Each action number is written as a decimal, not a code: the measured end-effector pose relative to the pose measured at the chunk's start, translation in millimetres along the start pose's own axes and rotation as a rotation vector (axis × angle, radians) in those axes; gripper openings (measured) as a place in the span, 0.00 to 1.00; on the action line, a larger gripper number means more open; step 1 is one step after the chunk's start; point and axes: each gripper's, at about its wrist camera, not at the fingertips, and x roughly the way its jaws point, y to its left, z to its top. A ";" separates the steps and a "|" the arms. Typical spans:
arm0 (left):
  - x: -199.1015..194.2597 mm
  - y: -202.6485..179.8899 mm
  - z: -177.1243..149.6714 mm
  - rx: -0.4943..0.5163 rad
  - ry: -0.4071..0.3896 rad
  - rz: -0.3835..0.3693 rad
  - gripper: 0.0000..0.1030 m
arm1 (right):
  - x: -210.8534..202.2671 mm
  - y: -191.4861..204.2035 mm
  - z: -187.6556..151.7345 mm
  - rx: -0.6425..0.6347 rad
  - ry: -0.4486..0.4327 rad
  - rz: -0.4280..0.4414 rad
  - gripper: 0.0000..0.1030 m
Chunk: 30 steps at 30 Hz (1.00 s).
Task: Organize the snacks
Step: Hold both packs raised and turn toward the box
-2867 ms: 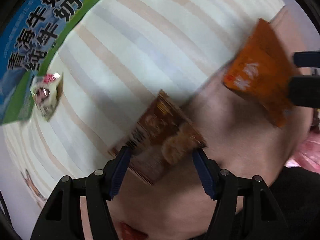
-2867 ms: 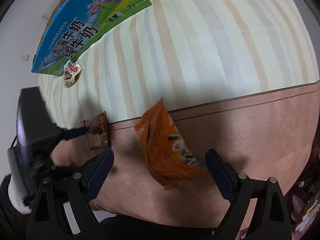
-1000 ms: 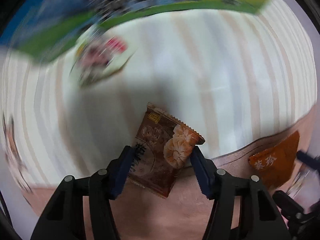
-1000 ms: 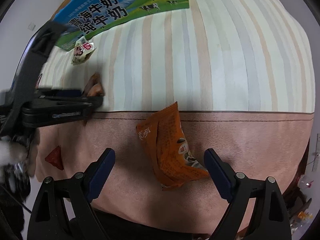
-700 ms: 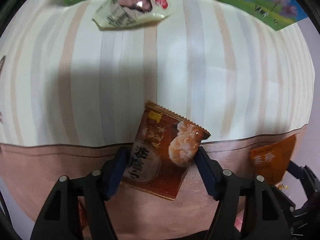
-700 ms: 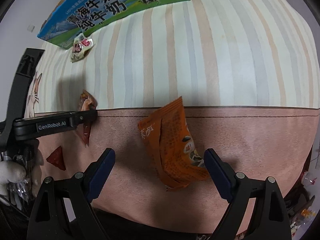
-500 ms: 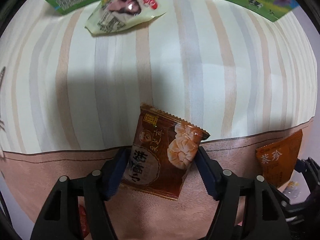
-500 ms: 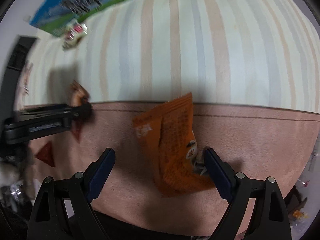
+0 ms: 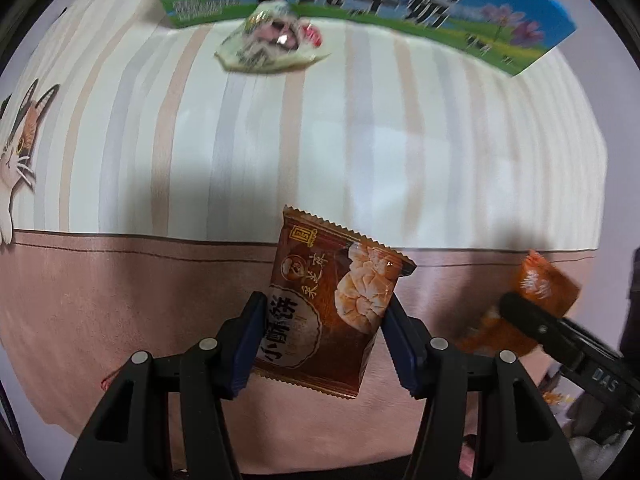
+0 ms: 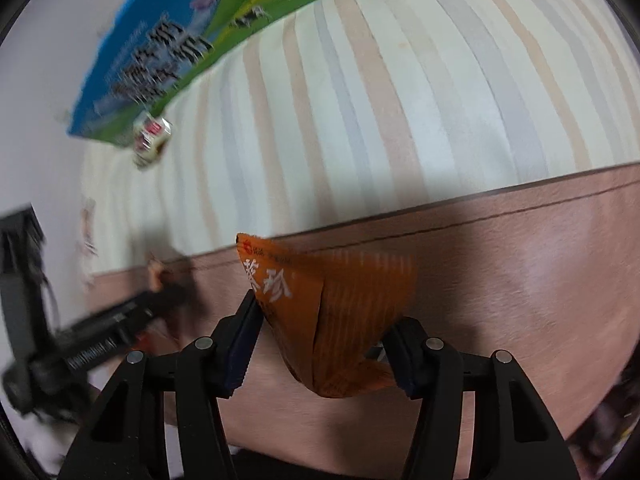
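left tool (image 9: 322,340) pinching brown packet (image 9: 332,304) at 6 o'clock, jaws just closing | right tool (image 10: 320,346) jaws just closing, squeezing orange packet (image 10: 332,320) | white packet (image 9: 272,46) at 12 o'clock by blue box (image 9: 400,4) on striped bed (image 9: 320,140) | risk: slick, crumpling film slips out.

Motion blur smears the lettering on the blue and green milk carton (image 9: 360,4), and the picture's top edge cuts it off. The pale snack packet (image 9: 272,46) below it is too blurred to read. At the left edge only part of a cartoon cat (image 9: 18,140) shows. In the right wrist view the other gripper (image 10: 168,294) is a dark smear
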 end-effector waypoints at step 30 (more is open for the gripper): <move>-20.3 31.5 42.8 -0.043 -0.024 -0.025 0.53 | 8.8 15.7 19.1 -0.002 0.057 0.184 0.37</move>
